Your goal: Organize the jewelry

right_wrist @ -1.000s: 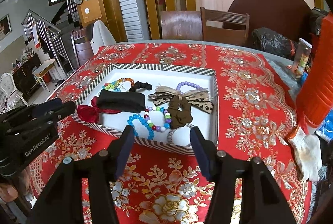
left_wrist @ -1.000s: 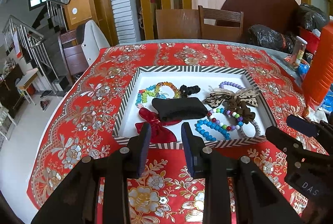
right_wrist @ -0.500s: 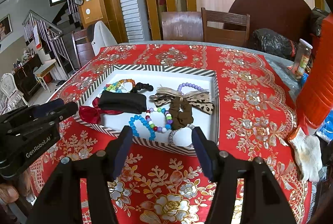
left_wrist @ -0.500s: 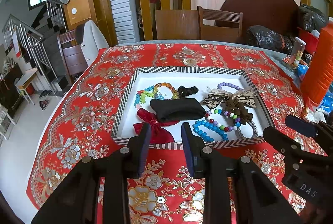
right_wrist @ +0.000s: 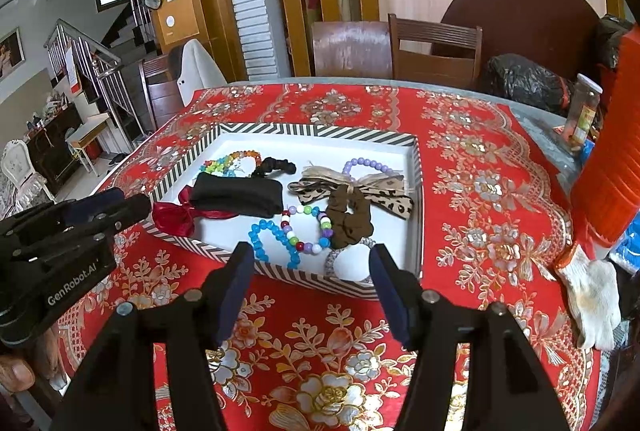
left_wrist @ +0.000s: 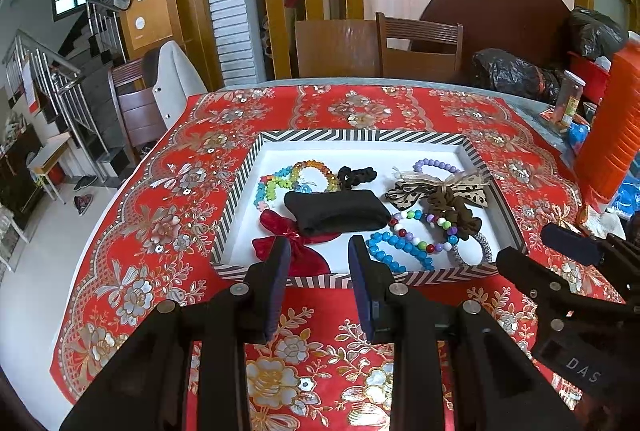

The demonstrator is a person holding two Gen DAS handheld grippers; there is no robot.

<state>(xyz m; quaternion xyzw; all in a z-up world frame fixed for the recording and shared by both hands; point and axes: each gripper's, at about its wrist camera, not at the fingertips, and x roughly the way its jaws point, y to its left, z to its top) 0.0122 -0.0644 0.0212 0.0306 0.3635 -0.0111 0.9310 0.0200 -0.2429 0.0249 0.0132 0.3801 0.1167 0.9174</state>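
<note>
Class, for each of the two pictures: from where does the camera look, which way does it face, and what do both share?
Left wrist: rides the left gripper, facing forward over its open jaws at the tray; the right gripper enters at right.
Right wrist: rides the right gripper, jaws open, facing the same tray; the left gripper enters at left.
Shared: tray, blue bracelet, red tablecloth.

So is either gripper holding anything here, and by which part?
Nothing is held. The left gripper and right gripper are both open, short of the tray, touching none of the jewelry.
</note>
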